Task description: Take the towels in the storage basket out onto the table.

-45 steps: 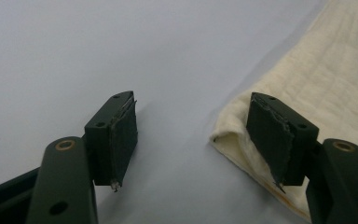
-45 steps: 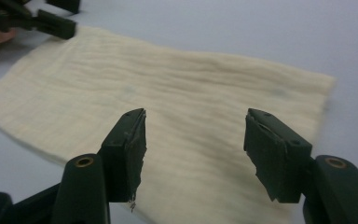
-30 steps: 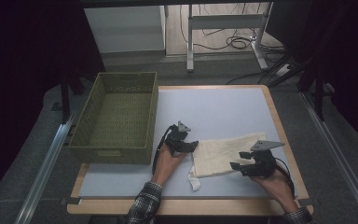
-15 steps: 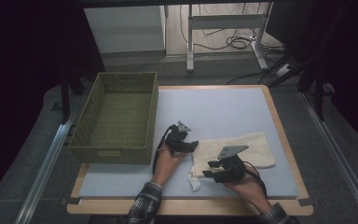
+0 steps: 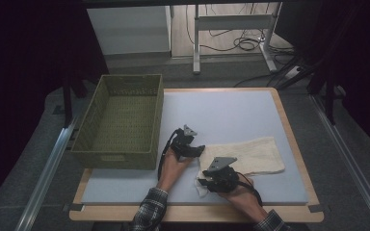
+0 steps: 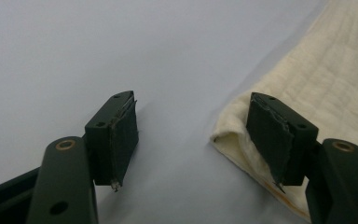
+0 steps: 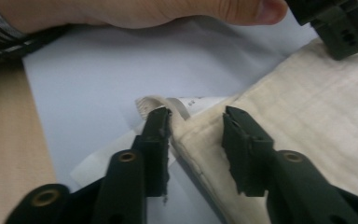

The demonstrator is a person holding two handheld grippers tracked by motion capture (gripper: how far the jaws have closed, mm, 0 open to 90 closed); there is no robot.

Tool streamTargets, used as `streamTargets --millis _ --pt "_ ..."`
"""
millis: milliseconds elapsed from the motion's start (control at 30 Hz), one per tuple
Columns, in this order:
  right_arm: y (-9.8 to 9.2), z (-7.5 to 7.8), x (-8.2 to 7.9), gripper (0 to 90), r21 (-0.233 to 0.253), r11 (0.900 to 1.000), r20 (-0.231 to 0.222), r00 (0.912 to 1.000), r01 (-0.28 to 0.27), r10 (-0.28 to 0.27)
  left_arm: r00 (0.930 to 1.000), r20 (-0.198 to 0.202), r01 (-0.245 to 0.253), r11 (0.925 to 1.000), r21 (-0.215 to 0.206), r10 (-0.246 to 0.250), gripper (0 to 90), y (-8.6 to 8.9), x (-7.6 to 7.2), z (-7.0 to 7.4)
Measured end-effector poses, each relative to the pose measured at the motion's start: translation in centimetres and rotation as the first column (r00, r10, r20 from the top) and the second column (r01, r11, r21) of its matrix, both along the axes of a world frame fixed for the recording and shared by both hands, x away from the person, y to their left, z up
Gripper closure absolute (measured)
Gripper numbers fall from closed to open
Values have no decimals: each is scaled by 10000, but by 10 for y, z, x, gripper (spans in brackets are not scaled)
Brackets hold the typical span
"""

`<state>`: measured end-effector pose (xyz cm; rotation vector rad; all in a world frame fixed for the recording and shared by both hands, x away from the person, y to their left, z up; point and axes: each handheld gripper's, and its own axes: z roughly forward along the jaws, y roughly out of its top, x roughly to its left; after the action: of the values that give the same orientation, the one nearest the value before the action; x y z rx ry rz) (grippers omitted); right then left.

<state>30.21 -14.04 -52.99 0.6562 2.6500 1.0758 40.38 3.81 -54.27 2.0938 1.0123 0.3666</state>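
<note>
- A cream cloth (image 5: 250, 156) lies flat on the pale tabletop (image 5: 231, 113), in the lower right of centre of the high view, stretching from its near-left corner toward the right.
- The left hand-held gripper (image 5: 191, 148) sits at the cloth's upper-left edge; in the left gripper view its jaws stand wide apart, one over bare tabletop, the other over the cloth's folded edge (image 6: 233, 140), clasping nothing.
- The right hand-held gripper (image 5: 211, 183) is low at the cloth's near-left corner. In the right gripper view its jaws are parted on either side of the corner (image 7: 191, 126), with a hem and a white label (image 7: 193, 103) just ahead of them; they are not clamped on the fabric.
- A green woven basket (image 5: 120, 122) stands in the left half of the high view, just beside the left hand-held gripper and apart from the cloth.
- A plaid sleeve (image 5: 147, 214) enters at the bottom edge.
</note>
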Motion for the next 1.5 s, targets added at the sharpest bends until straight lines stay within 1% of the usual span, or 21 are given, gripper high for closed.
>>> streamTargets --millis 33,67,100,133,300,400,433,467,533,600,667,833,867,900,933,1033,1067,1167,1267,1333,1500 --pt "0 0 0 672 0 10000 0 10000 0 0 10000 0 0 10000 0 0 339 0 0 0" --pt "0 0 -1 731 -27 10000 61 9999 92 -92 10000 17 -33 10000 11 33 341 0 0 0" --pt "0 0 -1 731 -27 10000 61 9999 92 -92 10000 17 -33 10000 11 33 347 0 0 0" --pt "-1 0 1 806 -37 9999 49 9999 107 -107 9999 30 -110 9999 -1 110 358 0 0 0" --pt "-4 0 5 842 153 9997 -243 9996 179 -175 9998 80 -207 9998 23 207 433 0 -1 0" --pt "-5 0 6 845 251 9995 -355 9992 199 -190 9991 217 360 9993 25 -361 570 -1 -4 1" --pt "-5 0 6 845 251 9995 -355 9992 199 -190 9991 217 360 9993 25 -361 626 -1 -4 1" --pt "-5 0 6 845 271 9994 -383 9991 205 -194 9985 212 500 9987 22 -500 626 -2 -4 2" --pt "-5 1 7 847 316 9993 -526 9985 186 -169 9968 67 795 9966 -197 -794 755 -2 -5 2" --pt "-5 2 7 847 306 9995 -542 9985 106 -90 9966 -101 810 9961 -347 -814 826 -2 -5 2" --pt "-6 3 7 847 299 9996 -463 9989 17 -3 9972 -179 714 9962 -492 -724 853 -2 -5 2" --pt "-10 9 7 847 479 9989 -399 9992 4 15 9976 -261 612 9950 -784 -634 867 -2 -5 5" --pt "-14 14 6 847 611 9981 -358 9994 19 2 9979 -199 590 9933 -991 -613 868 -2 -6 12" --pt "-14 14 6 847 611 9981 -358 9994 19 2 9979 -199 590 9933 -991 -613 868 -2 -6 12" --pt "-18 18 6 847 735 9973 -352 9994 61 -35 9978 -108 631 9918 -1109 -647 868 -3 -5 19" --pt "-23 24 6 847 844 9963 -243 9996 134 -114 9972 63 744 9911 -1106 -742 866 -6 -4 27" --pt "-29 29 5 847 966 9951 -131 9997 215 -203 9962 145 866 9907 -1047 -855 866 -10 -3 34" --pt "-39 36 5 846 1096 9934 28 9994 351 -356 9946 308 1017 9900 -980 -992 865 -19 -1 41" --pt "-50 41 6 847 1229 9908 116 9982 572 -590 9934 393 1107 9893 -947 -1074 865 -25 1 44" --pt "-59 43 6 847 1341 9884 59 9973 718 -732 9915 450 1265 9860 -1087 -1222 865 -34 4 47" --pt "-75 46 6 847 1446 9843 119 9945 1012 -1039 9874 630 1514 9823 -1105 -1451 866 -47 6 51"
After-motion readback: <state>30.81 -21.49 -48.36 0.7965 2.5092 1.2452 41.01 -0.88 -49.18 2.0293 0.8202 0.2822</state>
